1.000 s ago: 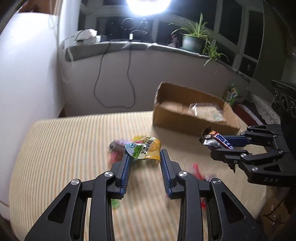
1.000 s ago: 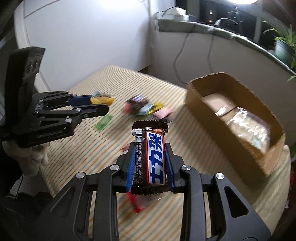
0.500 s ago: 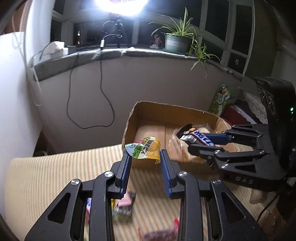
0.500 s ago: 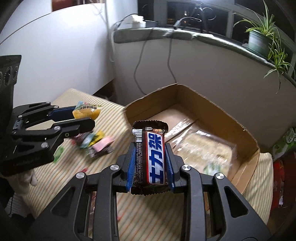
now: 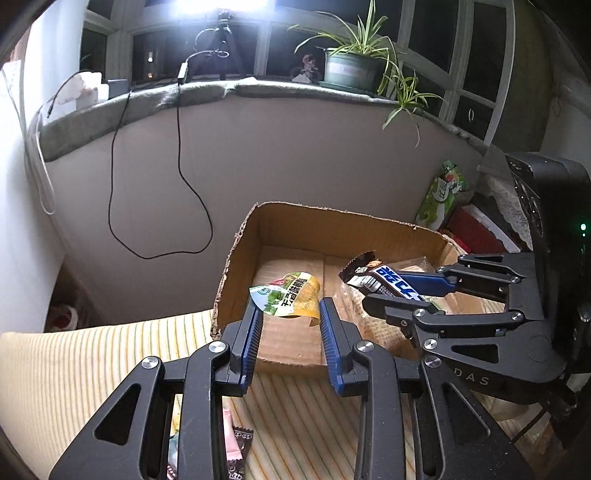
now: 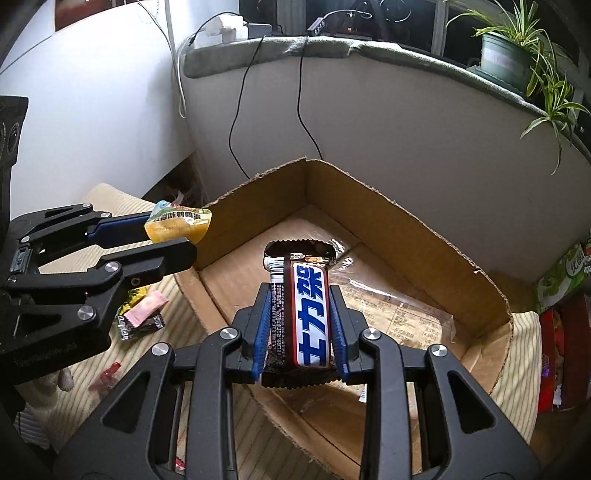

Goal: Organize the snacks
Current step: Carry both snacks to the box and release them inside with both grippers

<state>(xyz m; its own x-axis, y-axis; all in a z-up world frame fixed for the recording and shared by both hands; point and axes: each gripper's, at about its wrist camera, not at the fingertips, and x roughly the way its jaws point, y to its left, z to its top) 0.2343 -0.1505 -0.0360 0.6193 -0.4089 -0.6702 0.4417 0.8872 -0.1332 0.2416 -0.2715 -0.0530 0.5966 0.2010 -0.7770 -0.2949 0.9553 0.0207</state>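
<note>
A curved grey-beige low wall (image 5: 295, 155) spans the middle of the frame beneath a grey padded window ledge (image 5: 207, 92). Dark panelled windows (image 5: 436, 40) fill the top, with a bright white lamp glare (image 5: 221, 3) at top centre. A green potted spider plant (image 5: 351, 66) sits upper right. 2 black cables (image 5: 181, 177) hang down the wall. A plain white wall (image 6: 92, 110) stands left.

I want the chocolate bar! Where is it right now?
The chocolate bar is clamped in the right tongs, held over the open cardboard box; in the left wrist view it shows right of the yellow snack pouch.
</note>
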